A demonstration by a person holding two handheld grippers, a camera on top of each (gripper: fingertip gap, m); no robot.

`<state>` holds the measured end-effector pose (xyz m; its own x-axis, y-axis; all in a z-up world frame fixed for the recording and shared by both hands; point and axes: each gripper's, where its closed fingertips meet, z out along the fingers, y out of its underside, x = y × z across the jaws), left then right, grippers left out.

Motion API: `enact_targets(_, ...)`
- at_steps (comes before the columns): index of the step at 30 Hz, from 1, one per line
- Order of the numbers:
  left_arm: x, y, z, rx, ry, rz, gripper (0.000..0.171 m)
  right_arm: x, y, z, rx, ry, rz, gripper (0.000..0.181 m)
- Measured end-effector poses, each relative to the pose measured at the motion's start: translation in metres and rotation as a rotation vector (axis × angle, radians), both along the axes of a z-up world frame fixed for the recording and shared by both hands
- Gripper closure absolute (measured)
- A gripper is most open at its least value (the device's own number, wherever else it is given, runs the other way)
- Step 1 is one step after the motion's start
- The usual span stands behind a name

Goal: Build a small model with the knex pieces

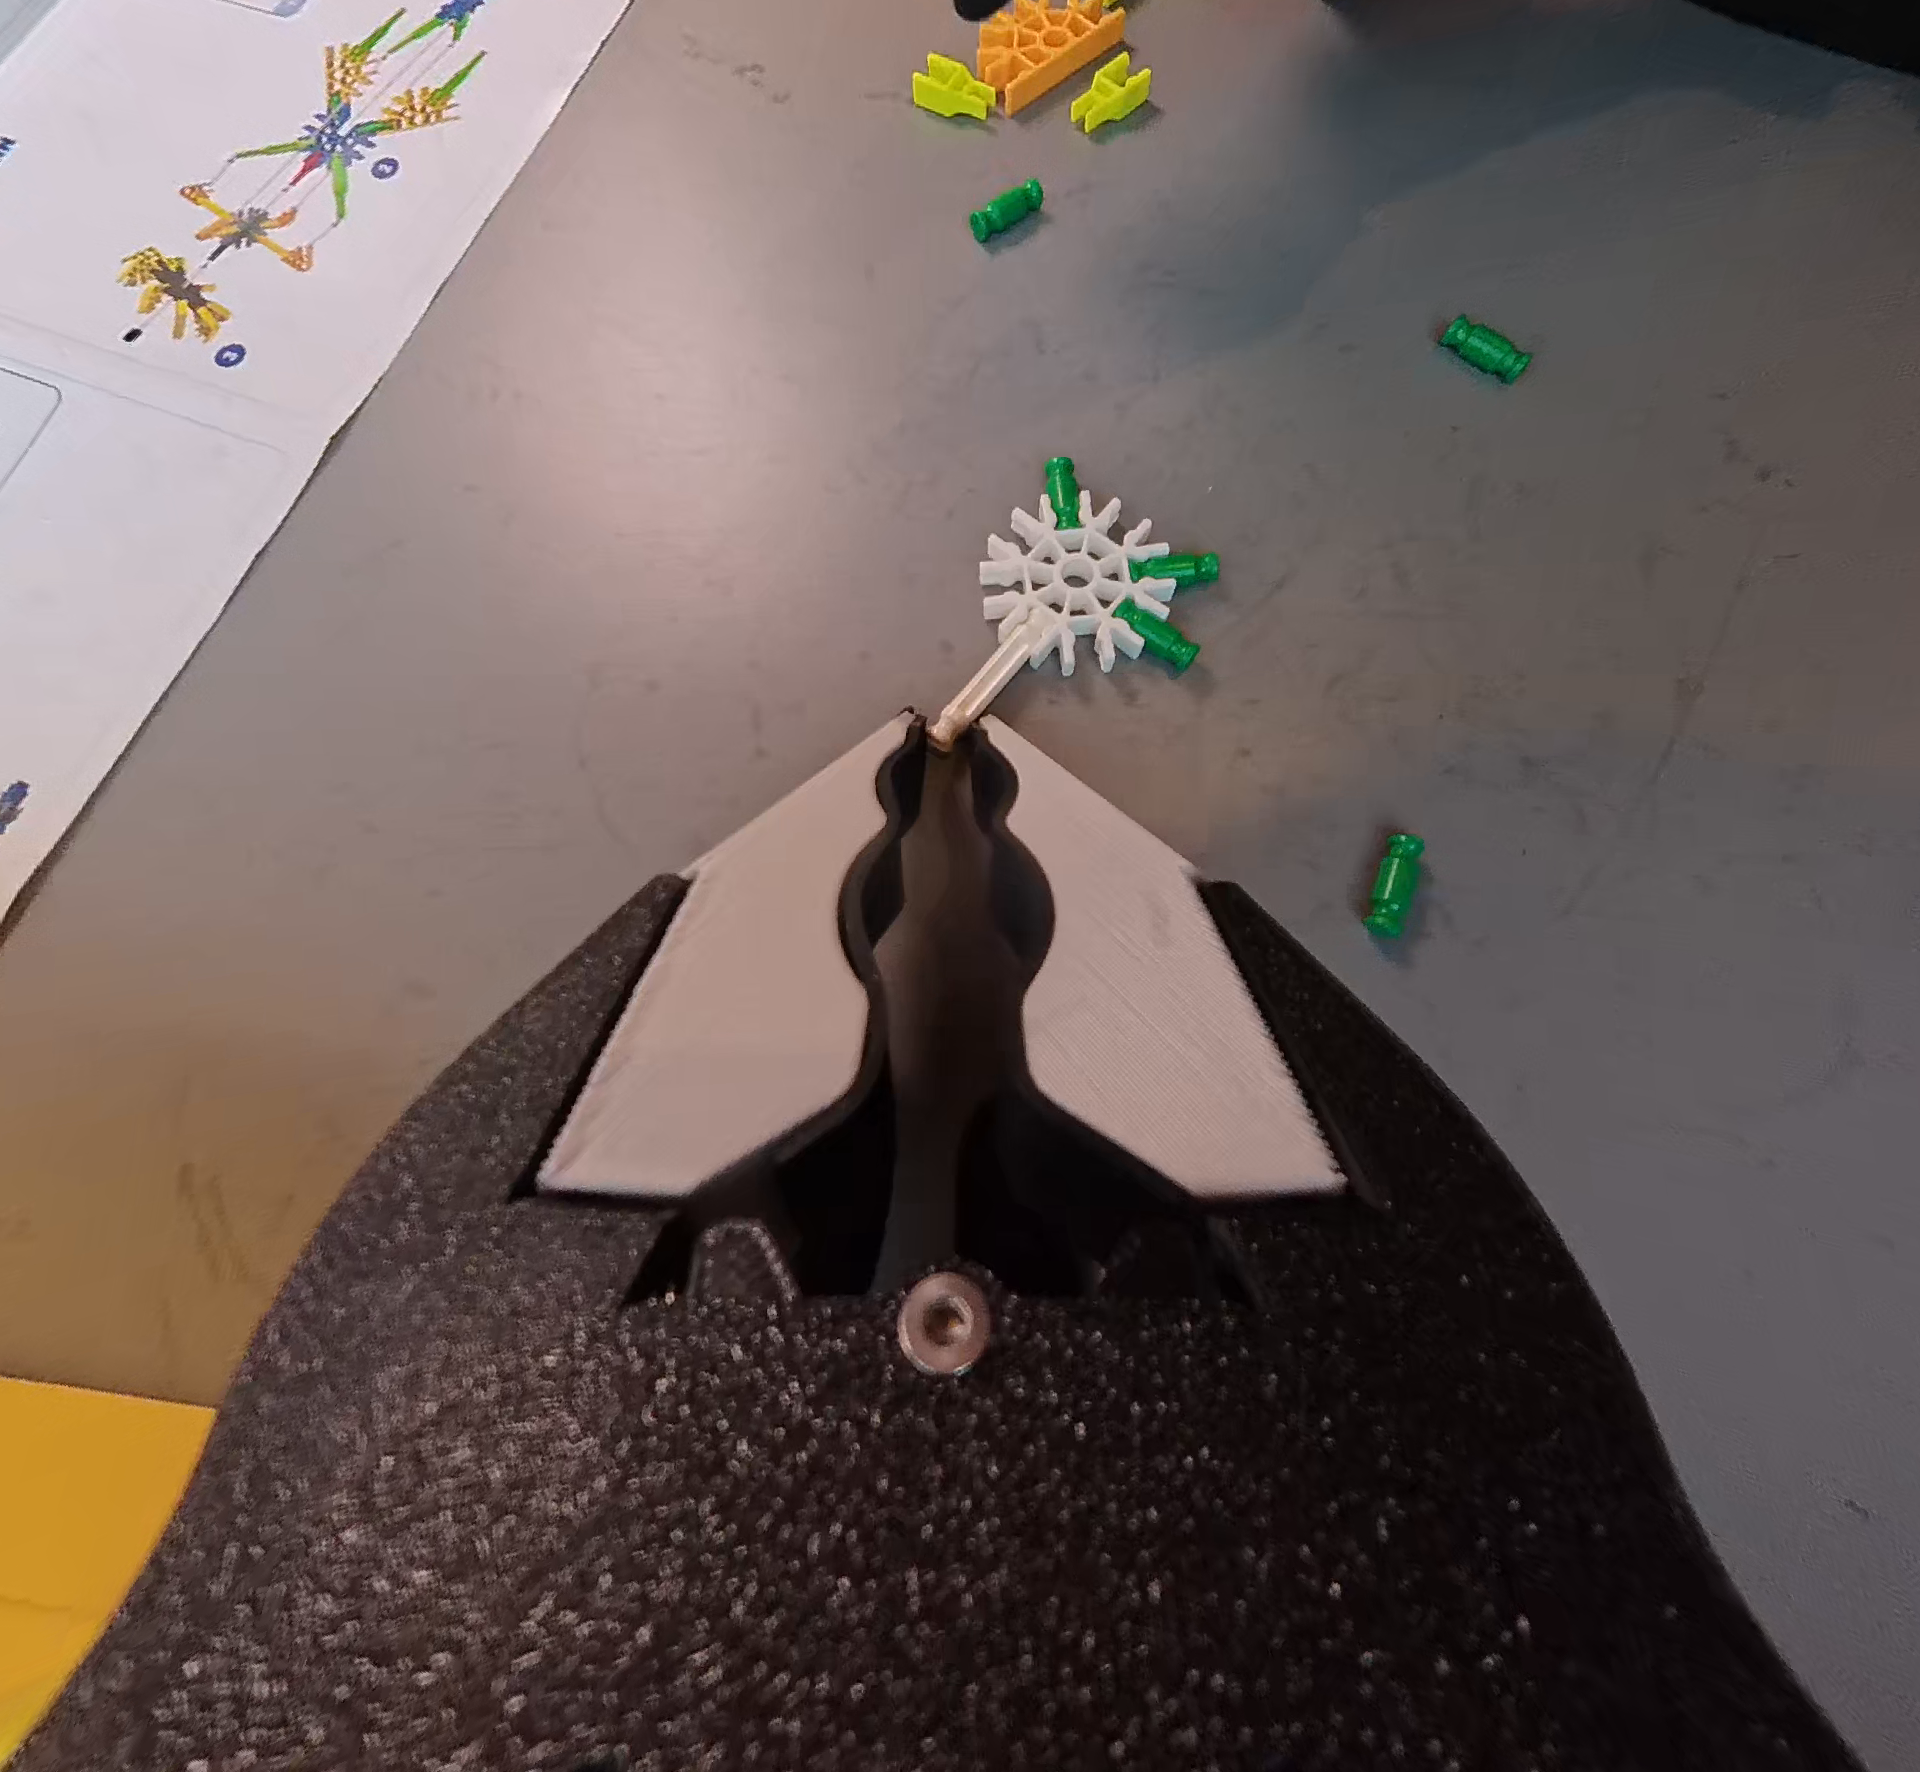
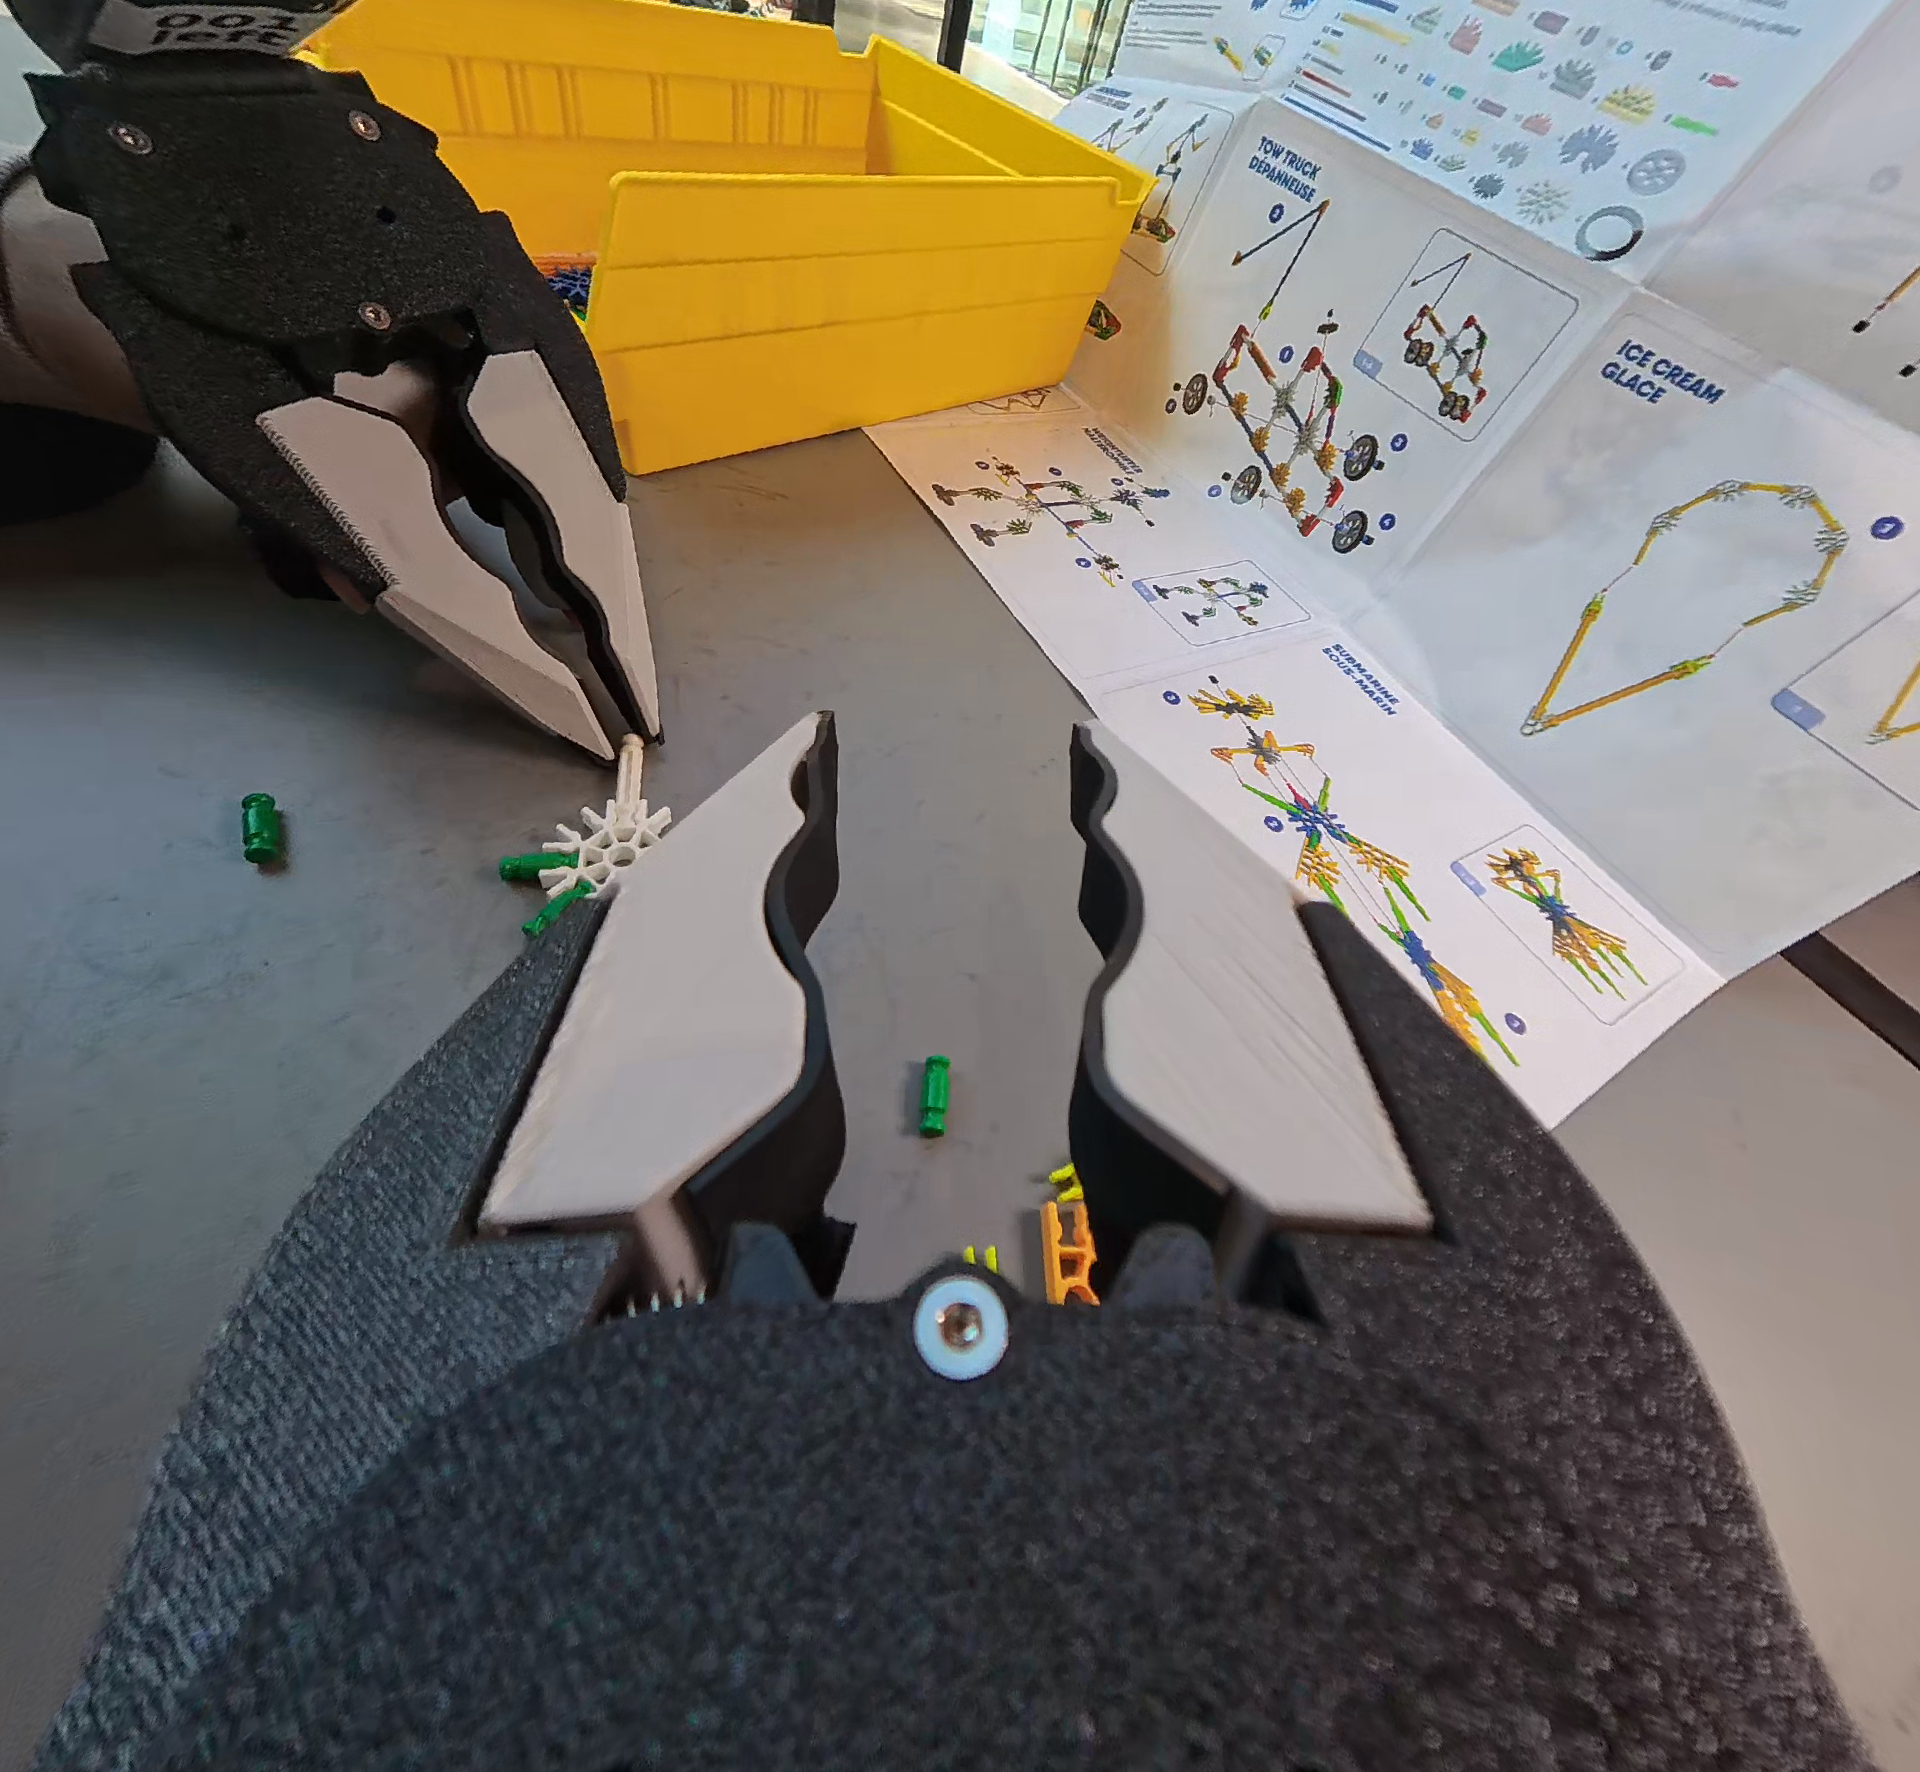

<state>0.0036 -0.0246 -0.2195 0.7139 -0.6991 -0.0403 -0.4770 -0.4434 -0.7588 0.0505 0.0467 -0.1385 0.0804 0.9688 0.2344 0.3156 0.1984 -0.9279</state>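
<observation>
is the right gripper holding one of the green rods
No, the right gripper is open and empty, with a loose green rod lying on the grey table between its fingers.

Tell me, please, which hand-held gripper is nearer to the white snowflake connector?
Left. The left hand-held gripper is shut on the white rod plugged into the white snowflake connector; the right hand-held gripper hovers open beside it, not touching.
</observation>
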Motion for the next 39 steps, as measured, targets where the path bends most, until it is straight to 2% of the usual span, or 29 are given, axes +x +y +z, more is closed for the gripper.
enact_targets(6, -0.002, 0.0, 0.0, 0.008, 0.008, 0.007, 0.162, 0.0, -0.001, -0.002, 0.008, -0.011, 0.005, 0.138)
enact_targets(10, -0.006, 0.003, 0.003, 0.031, 0.009, 0.034, 0.155, 0.0, -0.001, -0.003, 0.01, -0.016, 0.004, 0.139)
enact_targets(19, -0.006, -0.007, 0.026, 0.067, -0.138, 0.035, 0.15, 0.001, 0.0, -0.002, 0.008, -0.014, -0.001, 0.139)
enact_targets(22, -0.003, -0.015, 0.033, 0.068, -0.166, 0.001, 0.149, 0.001, 0.001, -0.002, 0.006, -0.011, -0.008, 0.139)
enact_targets(28, 0.01, -0.04, 0.031, 0.018, -0.163, -0.149, 0.146, 0.006, 0.013, 0.007, -0.033, 0.045, -0.064, 0.139)
enact_targets(39, 0.031, -0.072, 0.011, -0.105, -0.119, -0.324, 0.146, 0.01, 0.023, 0.013, -0.071, 0.088, -0.109, 0.138)
